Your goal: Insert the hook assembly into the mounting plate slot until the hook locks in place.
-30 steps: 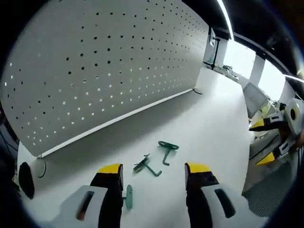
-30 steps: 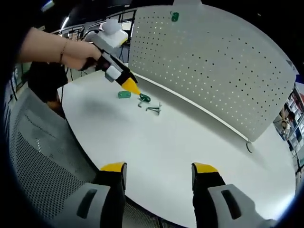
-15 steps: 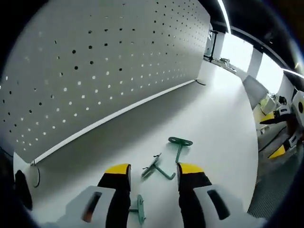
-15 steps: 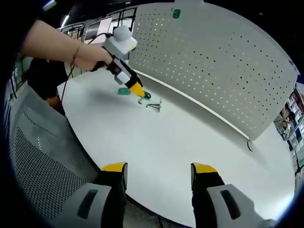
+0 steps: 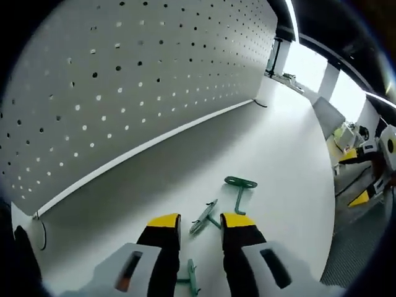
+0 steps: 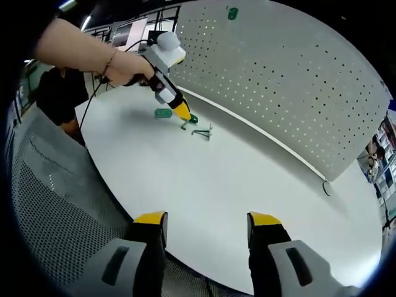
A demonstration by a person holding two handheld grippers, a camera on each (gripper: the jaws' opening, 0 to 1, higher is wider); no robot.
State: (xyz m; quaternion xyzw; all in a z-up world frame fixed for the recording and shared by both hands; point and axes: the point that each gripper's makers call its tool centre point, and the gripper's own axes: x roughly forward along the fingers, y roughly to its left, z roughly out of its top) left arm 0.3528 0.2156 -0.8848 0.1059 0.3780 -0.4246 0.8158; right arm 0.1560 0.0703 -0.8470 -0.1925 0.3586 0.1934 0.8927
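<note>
Two green hook pieces lie on the white table [image 5: 278, 142] in front of the pegboard [image 5: 124, 80]. A T-shaped hook [image 5: 238, 185] rests just beyond my left gripper [image 5: 201, 221]. A thinner grey-green hook [image 5: 204, 216] lies between its yellow fingertips, which stand open with a narrow gap. The small green mounting plate [image 5: 190, 281] sits lower down between the jaws. In the right gripper view a hand holds the left gripper [image 6: 184, 114] down over the hooks [image 6: 201, 131], beside the green plate [image 6: 162, 113]. My right gripper [image 6: 207, 218] hangs open over the near table edge, holding nothing.
The white pegboard [image 6: 278, 80] stands upright along the table's far side, with a small green piece [image 6: 231, 12] hung near its top. A perforated grey chair back [image 6: 55, 192] is next to the table. The right gripper [image 5: 354, 176] shows off the table's edge.
The left gripper has moved forward and down onto the hooks, and its jaws have narrowed around the thin hook. The right gripper has stayed put.
</note>
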